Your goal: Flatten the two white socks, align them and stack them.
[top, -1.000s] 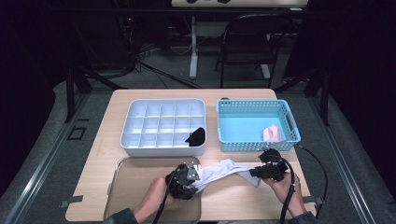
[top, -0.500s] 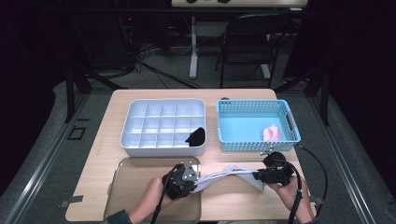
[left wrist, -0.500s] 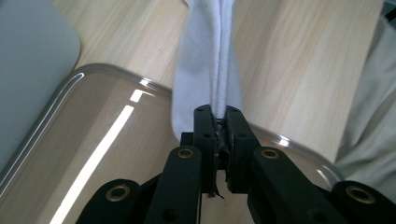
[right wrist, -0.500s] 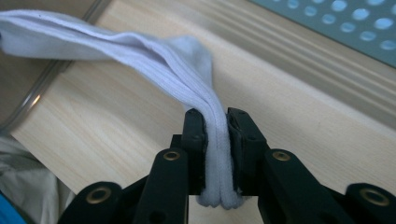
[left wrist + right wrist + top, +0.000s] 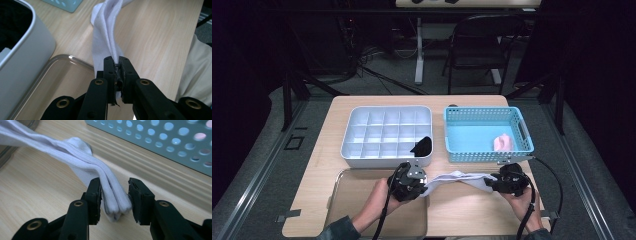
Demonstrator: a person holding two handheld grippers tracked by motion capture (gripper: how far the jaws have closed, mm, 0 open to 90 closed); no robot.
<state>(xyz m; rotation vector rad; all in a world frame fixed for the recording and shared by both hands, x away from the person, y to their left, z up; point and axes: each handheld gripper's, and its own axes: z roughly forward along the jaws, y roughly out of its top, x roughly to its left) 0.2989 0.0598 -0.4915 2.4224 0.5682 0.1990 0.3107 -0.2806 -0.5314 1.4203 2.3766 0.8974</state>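
Note:
A white sock (image 5: 458,177) hangs stretched between my two grippers above the table's front part. My left gripper (image 5: 425,188) is shut on one end of the sock (image 5: 105,37), whose cloth is pinched flat between the jaws (image 5: 116,61). At the other end, my right gripper (image 5: 488,181) has the folded sock (image 5: 82,157) lying between its jaws (image 5: 115,188). Those jaws have just been opening, and the cloth sits round and unsqueezed between the pads.
A white compartment box (image 5: 384,131) at the middle back holds a black item (image 5: 423,146) in one front cell. Right of it, a blue basket (image 5: 482,112) holds a pink item (image 5: 503,143). A metal tray (image 5: 357,200) lies front left. Bare wood lies under the sock.
The left gripper has lifted a little with its end of the sock. The sock now runs straighter and flatter between the two grippers. The right gripper has shifted slightly right.

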